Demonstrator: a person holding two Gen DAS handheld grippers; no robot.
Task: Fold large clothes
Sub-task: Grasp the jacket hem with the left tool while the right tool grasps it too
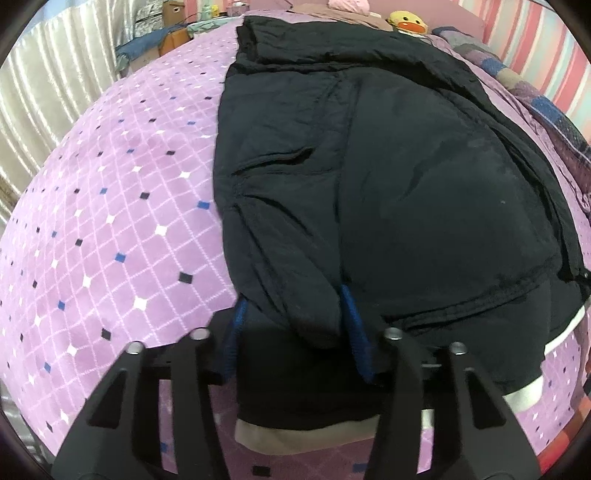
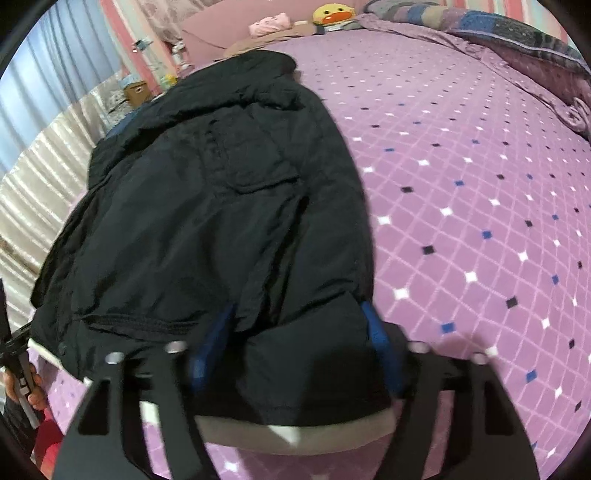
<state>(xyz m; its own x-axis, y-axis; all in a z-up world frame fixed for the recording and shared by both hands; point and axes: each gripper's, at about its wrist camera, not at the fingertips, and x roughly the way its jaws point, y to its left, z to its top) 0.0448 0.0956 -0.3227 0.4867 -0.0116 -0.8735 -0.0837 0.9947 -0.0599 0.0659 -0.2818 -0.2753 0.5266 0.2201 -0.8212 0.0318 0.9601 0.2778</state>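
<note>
While both grippers straddled the black jacket's (image 1: pixel 369 177) hem on the purple bedspread (image 1: pixel 110 221), left gripper (image 1: pixel 291 314) pinched a fold; right gripper (image 2: pixel 299 332) looked clamped too. Thick padding w/ slick fabric could slip mid-fold.

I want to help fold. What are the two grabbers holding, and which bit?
Both the left gripper and right gripper pinch the black jacket at its bottom hem.

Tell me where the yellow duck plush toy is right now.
The yellow duck plush sits at the far end of the bed by the headboard, beyond the black jacket, beside a pink soft item on its left in the right wrist view.
</note>
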